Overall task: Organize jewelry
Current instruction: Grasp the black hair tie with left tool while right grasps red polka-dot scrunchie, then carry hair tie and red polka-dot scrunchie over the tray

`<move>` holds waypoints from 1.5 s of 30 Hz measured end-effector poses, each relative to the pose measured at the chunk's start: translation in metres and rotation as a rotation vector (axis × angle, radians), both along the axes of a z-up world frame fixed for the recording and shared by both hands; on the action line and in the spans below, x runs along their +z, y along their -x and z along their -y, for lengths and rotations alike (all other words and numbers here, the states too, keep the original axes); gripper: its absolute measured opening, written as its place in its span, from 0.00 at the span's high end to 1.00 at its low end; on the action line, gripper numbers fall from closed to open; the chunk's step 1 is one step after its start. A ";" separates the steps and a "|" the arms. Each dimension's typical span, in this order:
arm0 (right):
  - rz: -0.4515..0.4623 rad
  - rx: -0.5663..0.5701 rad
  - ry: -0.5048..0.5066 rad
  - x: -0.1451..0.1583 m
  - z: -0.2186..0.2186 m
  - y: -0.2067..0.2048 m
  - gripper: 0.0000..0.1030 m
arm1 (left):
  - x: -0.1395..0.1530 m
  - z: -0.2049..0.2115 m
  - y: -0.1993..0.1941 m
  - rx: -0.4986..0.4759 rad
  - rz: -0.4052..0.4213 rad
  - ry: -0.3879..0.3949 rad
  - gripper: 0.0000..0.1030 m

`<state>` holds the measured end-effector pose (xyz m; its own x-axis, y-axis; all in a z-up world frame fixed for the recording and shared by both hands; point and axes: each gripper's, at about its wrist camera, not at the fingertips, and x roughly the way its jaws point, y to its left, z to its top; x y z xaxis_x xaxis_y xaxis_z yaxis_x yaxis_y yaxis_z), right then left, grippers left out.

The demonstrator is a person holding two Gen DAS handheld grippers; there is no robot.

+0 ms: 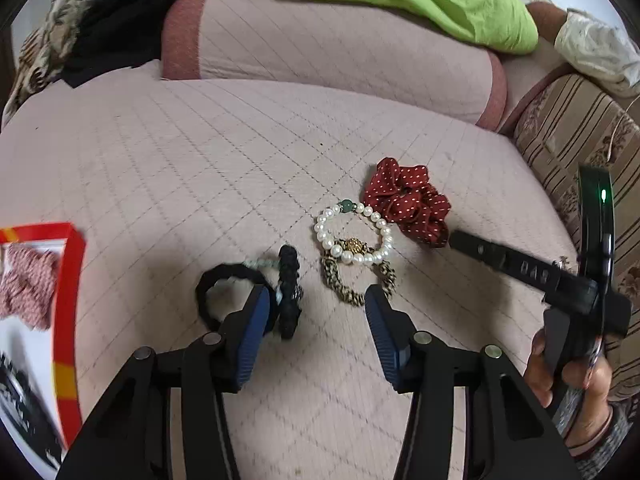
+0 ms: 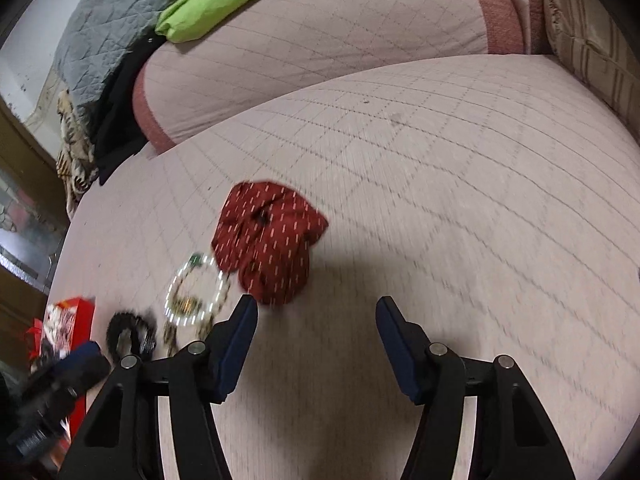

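Pearl bracelet [image 1: 354, 236] lies on the quilted cushion [image 1: 200, 168], overlapping a leopard-print band [image 1: 352, 280], beside the red dotted scrunchie [image 1: 408, 202]. Left gripper [image 1: 316, 300] and right gripper [image 2: 316, 308] both stand spread, empty. Beads likely smooth, slippery; pinch across the strand.

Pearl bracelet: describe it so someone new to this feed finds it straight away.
On the pink quilted sofa seat, a small cluster of accessories lies just ahead of the open left tongs. The pearl bracelet sits at its centre, touching the red polka-dot scrunchie and overlapping a leopard-print hair tie. It is the only white beaded ring, with one green bead.
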<state>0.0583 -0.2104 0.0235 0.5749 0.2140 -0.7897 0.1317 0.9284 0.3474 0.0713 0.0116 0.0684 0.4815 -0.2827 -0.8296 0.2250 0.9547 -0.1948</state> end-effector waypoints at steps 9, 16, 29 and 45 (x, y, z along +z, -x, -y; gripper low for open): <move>-0.001 0.000 -0.028 -0.007 -0.001 -0.035 0.38 | -0.020 0.003 -0.023 -0.027 -0.068 0.039 0.91; -0.021 0.015 -0.064 -0.008 -0.005 -0.034 0.91 | -0.010 0.003 -0.008 -0.033 -0.041 0.036 0.93; 0.055 -0.032 -0.122 0.036 0.007 0.062 0.92 | 0.061 -0.034 0.068 -0.014 0.067 0.109 0.93; 0.087 0.078 -0.114 0.057 -0.049 0.157 0.92 | 0.079 -0.162 0.144 0.230 0.141 0.113 0.93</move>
